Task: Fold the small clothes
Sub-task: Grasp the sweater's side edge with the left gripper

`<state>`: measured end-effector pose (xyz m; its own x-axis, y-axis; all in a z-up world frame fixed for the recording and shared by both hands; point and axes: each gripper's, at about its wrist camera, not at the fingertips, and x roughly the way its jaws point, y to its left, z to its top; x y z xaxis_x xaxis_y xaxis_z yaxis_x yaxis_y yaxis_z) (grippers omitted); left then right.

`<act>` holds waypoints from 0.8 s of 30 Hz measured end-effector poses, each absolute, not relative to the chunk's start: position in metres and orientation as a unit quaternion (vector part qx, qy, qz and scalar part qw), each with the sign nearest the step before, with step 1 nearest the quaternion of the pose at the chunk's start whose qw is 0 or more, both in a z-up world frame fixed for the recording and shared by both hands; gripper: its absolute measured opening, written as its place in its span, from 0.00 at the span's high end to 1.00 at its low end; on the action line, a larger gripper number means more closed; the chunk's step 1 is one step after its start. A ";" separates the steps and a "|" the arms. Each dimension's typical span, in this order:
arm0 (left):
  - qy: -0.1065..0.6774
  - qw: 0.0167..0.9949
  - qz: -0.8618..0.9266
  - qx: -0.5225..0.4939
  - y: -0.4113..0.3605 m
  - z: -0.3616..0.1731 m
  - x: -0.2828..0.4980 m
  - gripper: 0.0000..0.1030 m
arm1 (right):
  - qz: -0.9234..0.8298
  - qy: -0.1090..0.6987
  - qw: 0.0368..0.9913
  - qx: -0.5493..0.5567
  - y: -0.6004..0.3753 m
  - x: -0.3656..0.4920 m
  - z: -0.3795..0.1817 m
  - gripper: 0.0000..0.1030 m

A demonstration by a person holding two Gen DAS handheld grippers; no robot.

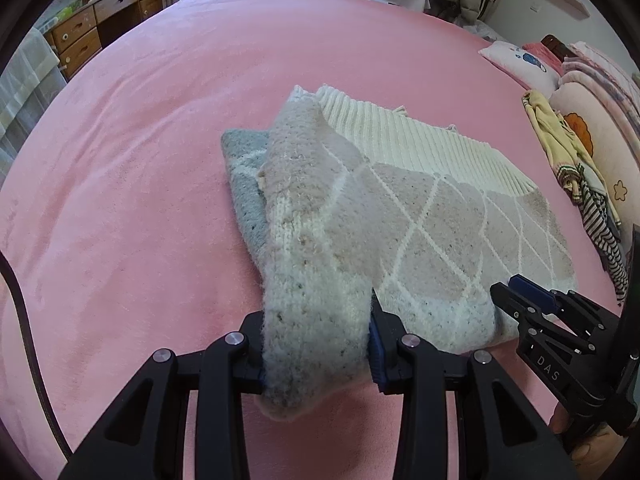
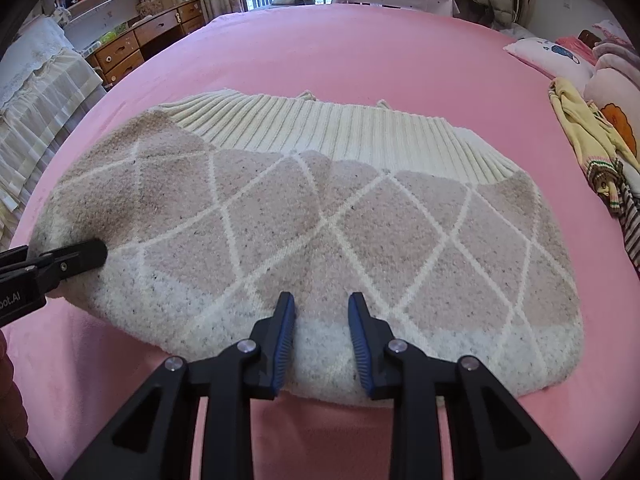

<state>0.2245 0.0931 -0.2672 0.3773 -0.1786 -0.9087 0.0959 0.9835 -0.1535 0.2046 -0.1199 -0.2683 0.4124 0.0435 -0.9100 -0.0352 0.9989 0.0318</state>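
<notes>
- Left gripper (image 1: 316,344): jaws narrow and clamped on a folded strip of the sweater (image 1: 420,216), apparently a sleeve or side flap; fabric fills the gap and bulges out below the pads.
- Right gripper (image 2: 322,344): jaws narrow, set over the sweater's near hem. Fabric lies between the blue pads (image 2: 285,344), but whether they pinch it cannot be told from either view.
- Sweater lies flat on the pink bed (image 1: 140,160), ribbed cream band at the far side, diamond pattern facing up. The gripped strip runs diagonally from the far-left corner down to the left jaws, over a grey layer underneath.
- Step in hand, by judgement: lay the left strip across the body to square up the left edge.
- To do it well: keep the strip taut and untwisted, carry it low over the body, and set it down parallel to the side edge before letting go. The right gripper should pin the hem so the body does not drag.
- Risk: thick fuzzy knit may cling to the pads on release; open fully, then lift straight off.
- Pose: both grippers point steeply down toward the bed, side by side at the near edge, left one at the sweater's left corner, right one mid-hem.
- Other clothes (image 1: 568,168) are piled at the right by the pillows (image 1: 516,60), well apart.
</notes>
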 end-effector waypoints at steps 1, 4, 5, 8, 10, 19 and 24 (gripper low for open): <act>0.552 0.829 -0.082 -0.036 0.093 -0.267 0.224 0.66 | 0.022 0.542 0.840 0.004 -0.120 0.205 -0.268 0.73; 0.553 0.829 -0.081 -0.036 0.093 -0.267 0.224 0.66 | 0.020 0.544 0.839 0.008 -0.120 0.206 -0.268 0.73; 0.552 0.829 -0.080 -0.035 0.093 -0.267 0.224 0.66 | 0.019 0.544 0.839 0.009 -0.120 0.206 -0.268 0.73; 0.551 0.830 -0.079 -0.027 0.091 -0.266 0.223 0.66 | 0.016 0.545 0.838 0.010 -0.120 0.208 -0.267 0.73; 0.551 0.830 -0.078 -0.024 0.091 -0.267 0.223 0.65 | 0.012 0.547 0.837 0.009 -0.119 0.209 -0.265 0.73; 0.554 0.829 -0.074 -0.023 0.093 -0.269 0.225 0.65 | 0.004 0.530 0.848 0.000 -0.115 0.215 -0.232 0.73; 0.538 0.839 -0.073 -0.014 0.084 -0.256 0.220 0.65 | 0.010 0.542 0.841 -0.002 -0.113 0.216 -0.250 0.73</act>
